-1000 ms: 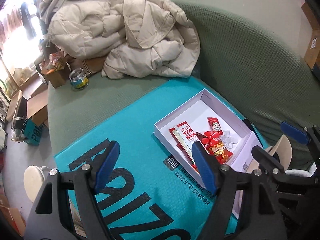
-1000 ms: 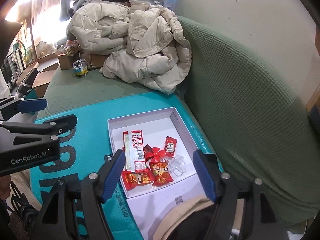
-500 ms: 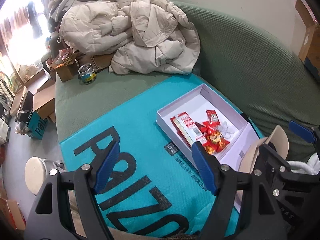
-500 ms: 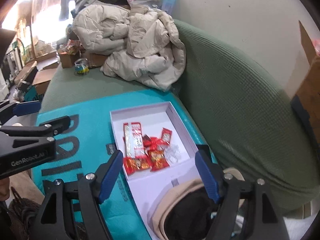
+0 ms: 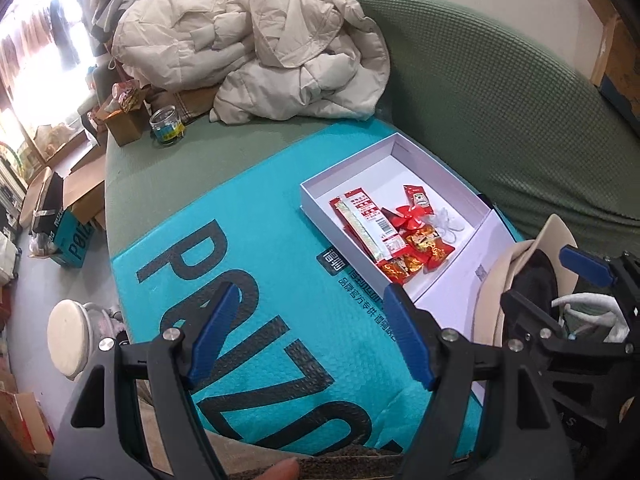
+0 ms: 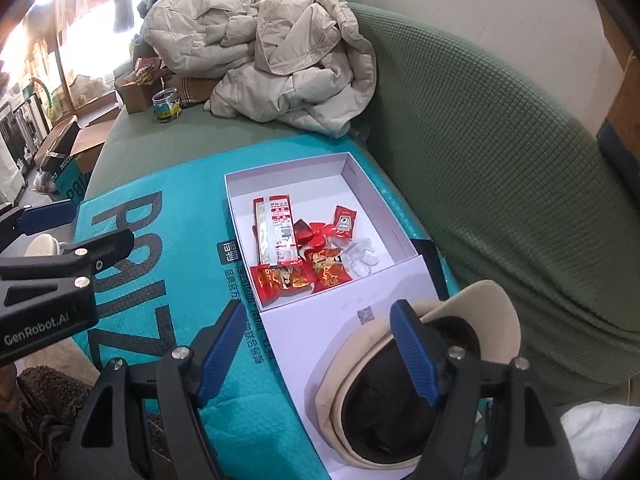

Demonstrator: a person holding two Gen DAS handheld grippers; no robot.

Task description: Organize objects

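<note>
cream jacket (image 5: 256, 52) and glass jar (image 5: 167, 125) behind white box (image 5: 352, 168).

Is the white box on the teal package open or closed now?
Open. The white box shows its inside with red snack packets, and its lid lies flat beside it.

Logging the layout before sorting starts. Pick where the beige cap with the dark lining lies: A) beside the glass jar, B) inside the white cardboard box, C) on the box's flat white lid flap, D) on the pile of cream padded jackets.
C: the beige cap rests upturned on the flat white lid flap, beside the open white box.
</note>
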